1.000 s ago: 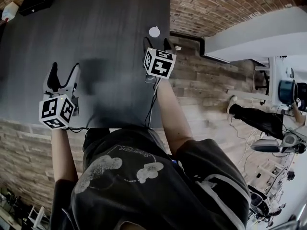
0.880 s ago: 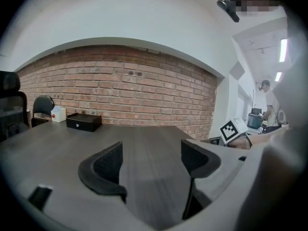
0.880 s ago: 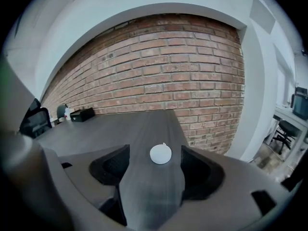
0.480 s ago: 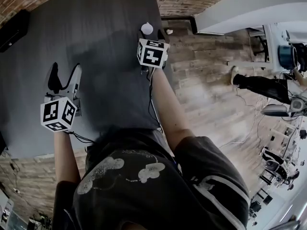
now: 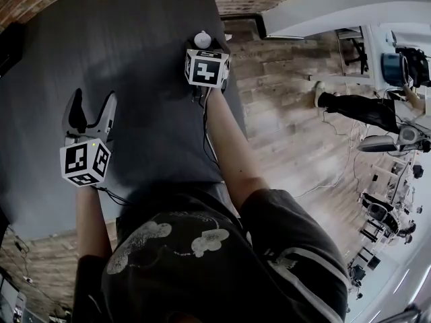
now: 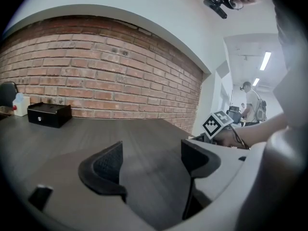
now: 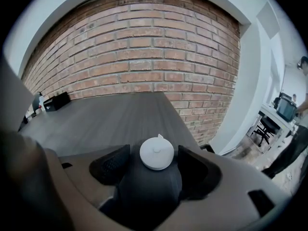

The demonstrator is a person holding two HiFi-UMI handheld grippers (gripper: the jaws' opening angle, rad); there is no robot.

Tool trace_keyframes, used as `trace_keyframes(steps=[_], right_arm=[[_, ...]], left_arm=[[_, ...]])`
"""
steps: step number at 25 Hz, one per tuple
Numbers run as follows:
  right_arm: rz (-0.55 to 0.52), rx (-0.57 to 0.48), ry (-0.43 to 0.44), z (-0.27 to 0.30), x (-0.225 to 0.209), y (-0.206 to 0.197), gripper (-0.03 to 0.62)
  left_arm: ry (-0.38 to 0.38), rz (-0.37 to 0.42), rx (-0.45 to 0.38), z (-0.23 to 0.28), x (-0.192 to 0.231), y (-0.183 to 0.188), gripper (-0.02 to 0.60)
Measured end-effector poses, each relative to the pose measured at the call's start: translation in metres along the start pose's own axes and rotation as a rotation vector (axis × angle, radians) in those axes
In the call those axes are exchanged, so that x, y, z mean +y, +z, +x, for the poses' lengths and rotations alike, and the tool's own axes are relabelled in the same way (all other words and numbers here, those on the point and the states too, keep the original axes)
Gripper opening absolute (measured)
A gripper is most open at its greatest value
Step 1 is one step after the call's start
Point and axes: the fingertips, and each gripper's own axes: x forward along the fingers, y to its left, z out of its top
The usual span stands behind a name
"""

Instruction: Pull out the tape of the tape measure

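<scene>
The head camera looks steeply down from high above onto the dark table (image 5: 135, 52), the left gripper (image 5: 91, 110) and the right gripper (image 5: 203, 44), while each gripper's camera sits low, close behind its jaws, looking across that same table toward the brick wall (image 6: 96, 71).

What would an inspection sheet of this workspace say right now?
Surface: dark wood-grain table.
Job's things: white round tape measure lying flat near the table's right edge; no tape drawn out.
Clutter: black box and small bottle at the far left by the wall.
Grippers: left gripper open, empty; right gripper open, jaws flanking the tape measure with gaps on both sides.
Cables: black cable along the right forearm.
Surroundings: brick wall, wood floor, a person at right, away from the table.
</scene>
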Motion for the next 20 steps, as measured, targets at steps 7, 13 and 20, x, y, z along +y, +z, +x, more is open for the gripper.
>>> trace_keyframes(steps=[7, 13, 20], right_arm=[[0.032, 0.01, 0.008, 0.005, -0.002, 0.002, 0.319], [0.011, 0.006, -0.001, 0.005, -0.009, 0.002, 0.236], [0.009, 0.003, 0.003, 0.005, -0.009, 0.003, 0.233]], left_arm=[[-0.004, -0.03, 0.009, 0.001, 0.005, -0.004, 0.373], [0.001, -0.037, 0.014, 0.005, 0.004, -0.007, 0.373], [-0.005, -0.037, 0.015, 0.006, -0.004, -0.003, 0.373]])
